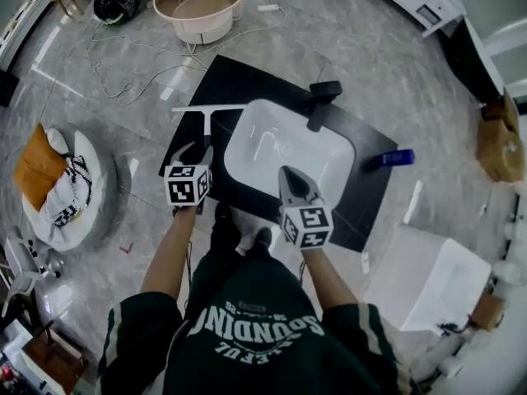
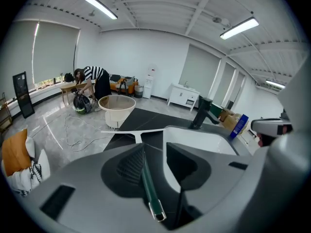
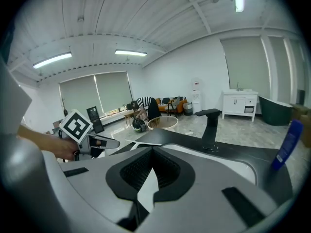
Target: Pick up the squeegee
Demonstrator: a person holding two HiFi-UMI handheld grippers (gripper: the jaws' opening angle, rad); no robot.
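The squeegee point(image 1: 206, 109) lies on the black counter point(image 1: 247, 76), left of the white basin point(image 1: 288, 146). Its white blade points away from me and its dark green handle point(image 2: 148, 183) runs toward me. My left gripper point(image 1: 198, 151) is low over that handle. In the left gripper view the left gripper point(image 2: 155, 144) stands open, with the handle lying along the left jaw's pad and a gap to the right jaw. My right gripper point(image 1: 292, 175) hovers over the basin's near rim with its tips together and nothing in it point(image 3: 151, 149).
A black faucet point(image 1: 323, 97) stands at the basin's far side, and a blue bottle point(image 1: 394, 158) lies on the counter's right end. On the floor are a round tub point(image 1: 200, 5), loose cables point(image 1: 123, 81), a cushioned seat point(image 1: 58, 179) and a white box point(image 1: 428, 278).
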